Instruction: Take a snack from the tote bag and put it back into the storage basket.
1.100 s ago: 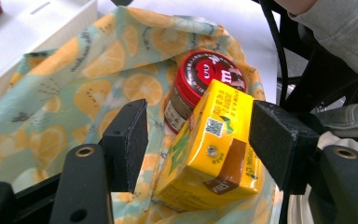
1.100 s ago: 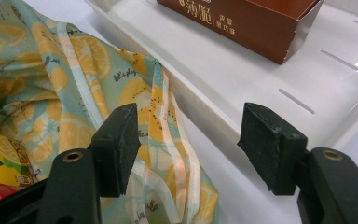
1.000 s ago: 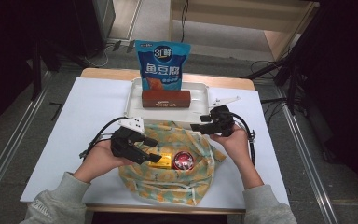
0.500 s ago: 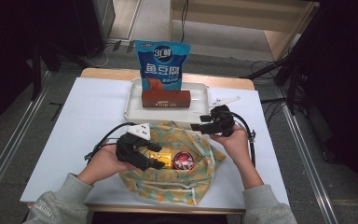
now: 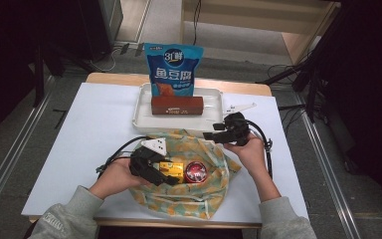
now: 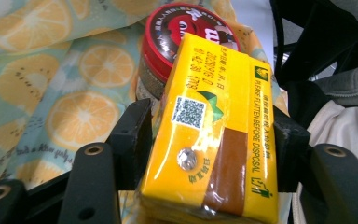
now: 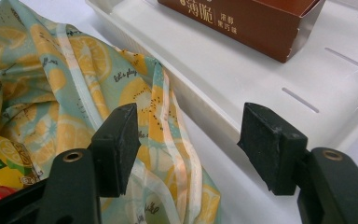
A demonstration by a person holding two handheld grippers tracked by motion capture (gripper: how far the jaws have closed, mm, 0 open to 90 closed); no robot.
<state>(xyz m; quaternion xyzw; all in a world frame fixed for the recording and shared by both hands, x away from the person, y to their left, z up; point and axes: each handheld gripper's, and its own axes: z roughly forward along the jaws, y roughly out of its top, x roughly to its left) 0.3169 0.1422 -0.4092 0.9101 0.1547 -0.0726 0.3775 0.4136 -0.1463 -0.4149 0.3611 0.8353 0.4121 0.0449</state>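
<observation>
Left tongs (image 5: 165,175) lowered, closing around glossy yellow carton (image 6: 214,135), seemingly gripped | right tongs (image 7: 191,149) wide, empty

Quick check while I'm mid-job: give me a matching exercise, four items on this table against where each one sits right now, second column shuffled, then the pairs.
Items:
1. yellow carton
2. red-lidded jar
3. brown box
4. blue snack bag

Places:
A. lying in the white tray
B. standing upright at the tray's far edge
C. between the jaws of the left gripper
D. on the fruit-print cloth bag, just beside the carton

Pairs: 1-C, 2-D, 3-A, 4-B
</observation>
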